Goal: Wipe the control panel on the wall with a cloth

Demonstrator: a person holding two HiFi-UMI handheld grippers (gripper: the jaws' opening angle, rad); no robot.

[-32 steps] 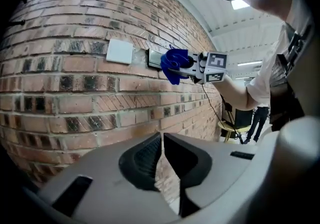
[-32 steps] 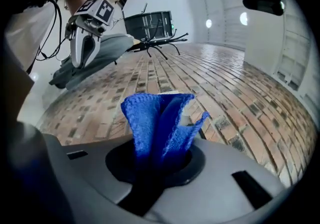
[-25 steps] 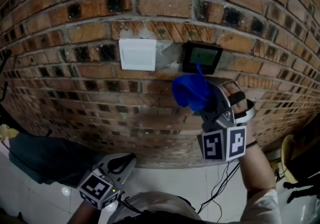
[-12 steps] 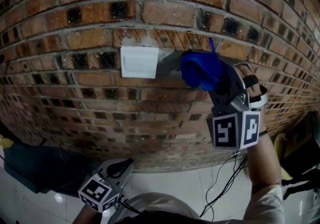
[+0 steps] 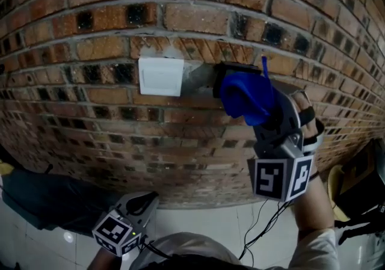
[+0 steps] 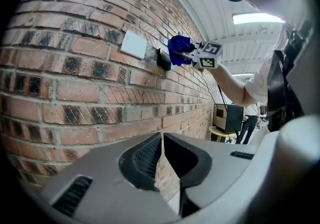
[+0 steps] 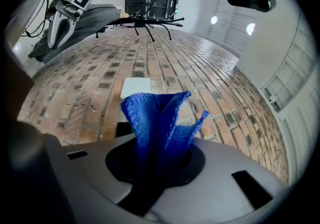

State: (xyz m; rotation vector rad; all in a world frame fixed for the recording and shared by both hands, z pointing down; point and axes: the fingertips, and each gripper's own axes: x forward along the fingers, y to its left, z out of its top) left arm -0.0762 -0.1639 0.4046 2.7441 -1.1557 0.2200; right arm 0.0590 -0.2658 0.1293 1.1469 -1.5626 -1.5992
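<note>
One blue cloth sits bunched over the front of the black control panel, hiding most of it from above; only the panel's top edge and left corner show. From the side the cloth looks to be right at the panel's face, though I cannot tell if it truly presses on it. The right gripper pinches the cloth, its jaws closed on the lower folds while the loose top fans out toward the bricks. A hand wraps the gripper's grip, with the marker cube below it. Just left of the panel, on the same course of the brick wall, is a white switch plate, apart from the cloth. The left gripper hangs low, well away near the floor, its jaws pressed together with nothing between them. A thin cable dangles under the right arm.
</note>
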